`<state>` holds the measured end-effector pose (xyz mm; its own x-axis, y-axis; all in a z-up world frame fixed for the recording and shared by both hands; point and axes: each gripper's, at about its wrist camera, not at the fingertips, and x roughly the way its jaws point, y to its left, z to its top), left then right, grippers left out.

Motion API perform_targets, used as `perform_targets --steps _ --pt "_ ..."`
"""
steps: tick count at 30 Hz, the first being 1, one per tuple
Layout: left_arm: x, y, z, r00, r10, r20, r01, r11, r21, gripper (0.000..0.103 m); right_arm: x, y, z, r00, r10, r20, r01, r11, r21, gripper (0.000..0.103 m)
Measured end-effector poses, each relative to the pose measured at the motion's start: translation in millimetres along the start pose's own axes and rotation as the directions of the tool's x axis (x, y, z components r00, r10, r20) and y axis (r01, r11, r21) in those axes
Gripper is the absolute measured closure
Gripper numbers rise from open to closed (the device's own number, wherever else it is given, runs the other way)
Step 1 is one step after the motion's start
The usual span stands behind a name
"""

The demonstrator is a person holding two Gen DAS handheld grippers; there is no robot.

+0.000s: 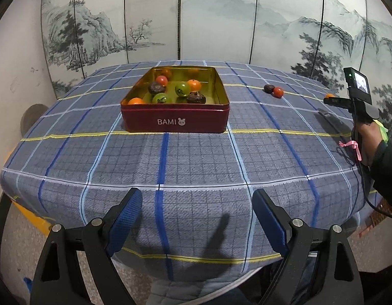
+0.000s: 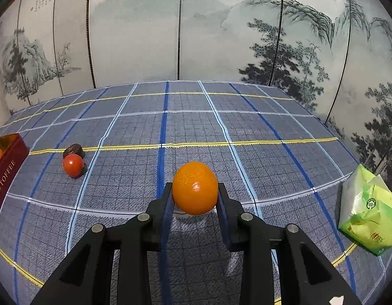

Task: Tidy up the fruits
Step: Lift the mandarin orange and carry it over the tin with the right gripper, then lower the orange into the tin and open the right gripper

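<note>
The right gripper [image 2: 195, 195] was clamped across the middle of a round, glossy orange fruit [image 2: 195, 188] low over the checked tabletop [image 2: 246, 132]. It looked light, firm and slippery. The left gripper [image 1: 197, 216] stood wide and empty, facing the red tin box [image 1: 175, 119].

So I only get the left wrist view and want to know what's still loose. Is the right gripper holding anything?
Observer: Yes, the right gripper is shut on an orange.
Operator: Anything beyond it on that side?
Observer: A green tissue pack lies near the table's right edge.
Operator: Any writing on the tin's side?
Observer: The red tin reads TOFFEE on the side facing the right gripper.
Operator: Those two loose fruits, apart?
Observer: No, the red fruit touches the dark fruit behind it.
</note>
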<state>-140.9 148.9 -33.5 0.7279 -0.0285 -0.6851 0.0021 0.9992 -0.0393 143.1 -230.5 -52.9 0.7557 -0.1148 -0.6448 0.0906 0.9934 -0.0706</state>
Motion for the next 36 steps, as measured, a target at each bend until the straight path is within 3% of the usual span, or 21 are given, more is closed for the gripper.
perform_targets --steps 18,24,27,29,32,36 --pt "-10.7 28.0 -9.4 1.0 0.011 0.024 -0.009 0.997 -0.071 0.015 0.9 28.0 -2.3 0.998 -0.061 -0.009 0.06 0.99 -0.131 0.074" --pt "-8.9 40.1 -16.8 1.0 0.021 0.018 -0.019 0.994 -0.109 0.015 -21.8 81.8 11.6 0.997 0.078 0.023 -0.073 0.985 -0.154 0.074" --pt "-7.0 47.2 -21.9 1.0 0.031 0.005 -0.03 0.992 -0.124 0.015 -39.6 133.4 21.5 0.977 0.213 0.019 -0.206 0.962 -0.181 0.074" --pt "-7.1 54.3 -25.3 0.999 0.042 -0.001 -0.042 0.99 -0.135 0.015 -54.5 174.6 23.6 0.952 0.306 0.015 -0.295 0.93 -0.221 0.074" --pt "-8.1 64.2 -28.5 0.998 0.059 -0.005 -0.059 0.986 -0.157 0.015 -74.4 235.4 19.7 0.901 0.433 -0.023 -0.421 0.86 -0.288 0.074" --pt "-7.9 73.8 -34.9 0.997 0.073 -0.013 -0.074 0.981 -0.177 0.015 -92.7 301.6 0.1 0.849 0.521 -0.091 -0.514 0.774 -0.37 0.074"
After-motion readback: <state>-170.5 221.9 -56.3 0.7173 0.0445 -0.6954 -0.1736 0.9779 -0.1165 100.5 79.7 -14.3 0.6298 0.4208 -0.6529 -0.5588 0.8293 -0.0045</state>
